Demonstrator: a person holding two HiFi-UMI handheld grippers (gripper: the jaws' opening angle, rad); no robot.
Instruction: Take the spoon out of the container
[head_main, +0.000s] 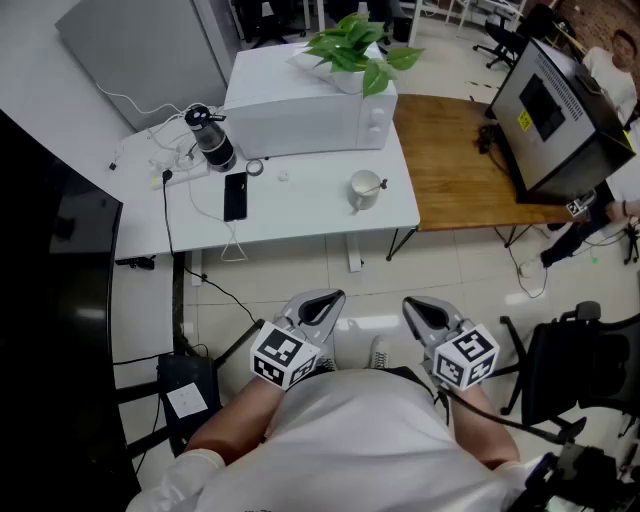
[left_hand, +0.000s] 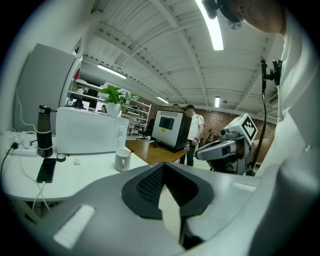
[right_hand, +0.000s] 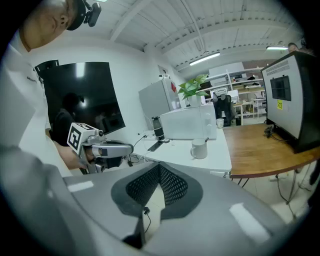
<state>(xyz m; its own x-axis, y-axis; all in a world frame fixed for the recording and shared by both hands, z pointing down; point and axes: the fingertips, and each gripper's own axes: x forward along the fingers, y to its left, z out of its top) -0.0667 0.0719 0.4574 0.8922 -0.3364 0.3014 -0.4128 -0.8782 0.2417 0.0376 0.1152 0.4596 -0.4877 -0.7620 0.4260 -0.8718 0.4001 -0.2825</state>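
Two grippers, both empty and held close to the person's body, well apart from the target: left gripper (head_main: 322, 303) has its jaws closed tip to tip with nothing between them, and the right gripper (head_main: 425, 312) is the same. The spoon (head_main: 381, 184) stands in the white mug (head_main: 365, 190) near the right front part of the white worktop (head_main: 300, 215), with only the handle end showing above the rim. The task looks not yet started, and both jaws have to open before any grasp. Risks: the mug looks light and stands free, so pulling the spoon out at a slant could tip it or drag it toward the worktop edge, which is near; steadying it with the other gripper would help. The handle is thin, so a pinch off centre may let it slip or swing. The phone (head_main: 235, 196) and the loose white cables (head_main: 190, 190) lie further left, likely out of the reach path. The worktop is smooth and white and carries a microwave (head_main: 300, 110) with a plant (head_main: 355, 45) on top and a dark bottle (head_main: 212, 140) beside it. A wooden table (head_main: 450, 150) joins on the right, holding a big black screen (head_main: 560, 110). The room is an office with a pale tiled floor (head_main: 300, 272), and people and office chairs stand in the background.
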